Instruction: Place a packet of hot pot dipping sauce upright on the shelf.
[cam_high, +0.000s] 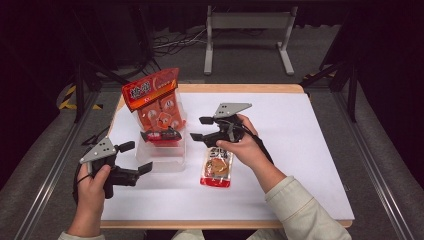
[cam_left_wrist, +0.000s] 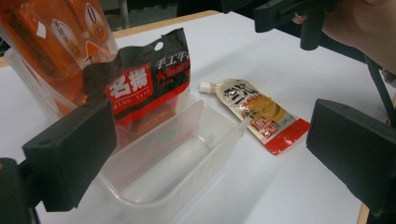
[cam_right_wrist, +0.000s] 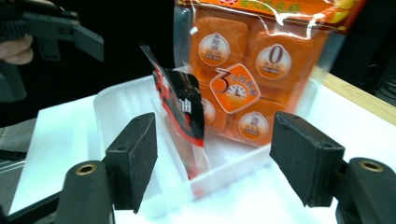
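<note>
A clear divided bin sits left of centre on the white table. A tall orange snack bag stands in its far compartment, and a black-and-red packet leans in front of the bag. A spouted sauce pouch lies flat on the table to the right of the bin. My left gripper hovers open just left of the bin's near end, holding nothing. My right gripper is open and empty to the right of the bin, above the pouch's spout end, its jaws pointing at the packets.
The white mat covers the wooden table and lies bare on its right half. Dark floor, cables and a metal stand lie beyond the far edge. The other hand's gripper crosses the top of the left gripper view.
</note>
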